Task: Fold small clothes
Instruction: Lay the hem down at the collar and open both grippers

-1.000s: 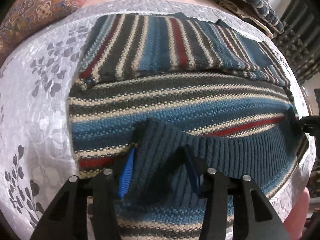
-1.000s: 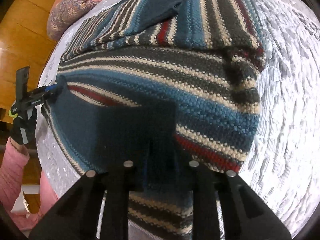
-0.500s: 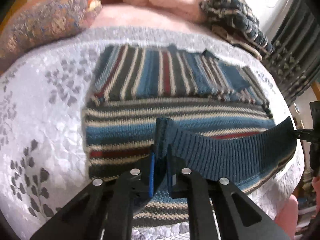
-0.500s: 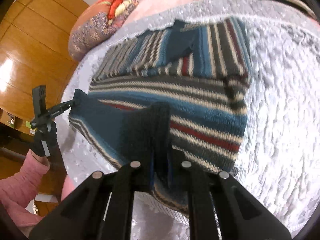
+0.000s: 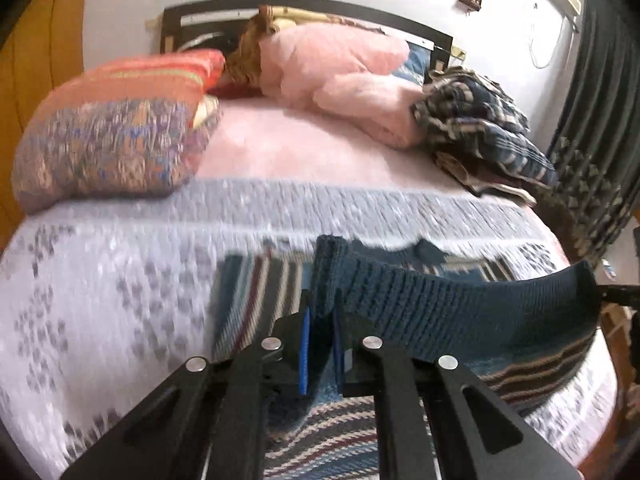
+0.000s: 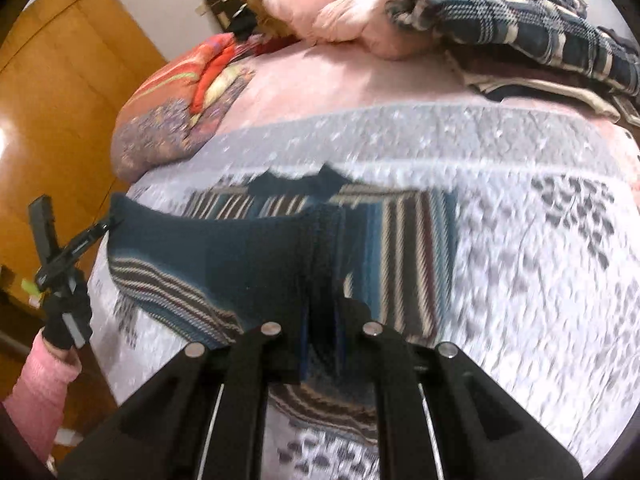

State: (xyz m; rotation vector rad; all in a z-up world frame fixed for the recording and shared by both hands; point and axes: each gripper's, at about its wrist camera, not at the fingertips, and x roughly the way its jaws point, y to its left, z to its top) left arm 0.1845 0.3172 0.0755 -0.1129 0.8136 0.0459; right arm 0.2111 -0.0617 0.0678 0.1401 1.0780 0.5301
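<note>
A striped knit sweater (image 5: 256, 300) in blue, grey, cream and red lies on the white floral bedspread (image 5: 100, 280). Its dark blue ribbed hem (image 5: 440, 312) is raised off the bed and stretched between both grippers. My left gripper (image 5: 320, 344) is shut on the hem's left end. In the right wrist view my right gripper (image 6: 322, 344) is shut on the other end of the hem (image 6: 224, 256), above the striped body (image 6: 404, 248). The left gripper (image 6: 108, 226) shows there too, held by a gloved hand (image 6: 64, 320) with a pink sleeve. The images are motion-blurred.
A patterned pillow (image 5: 112, 140) lies at the far left, a pink blanket (image 5: 340, 76) by the headboard, and a heap of plaid clothes (image 5: 480, 128) at the far right. Dark curtains (image 5: 600, 120) hang to the right. A wooden wardrobe (image 6: 60, 100) stands left of the bed.
Both grippers closed on the ribbed hem, lifted it off the bed and carried it up and away towards the collar end. Both views tilted up to show the headboard.
</note>
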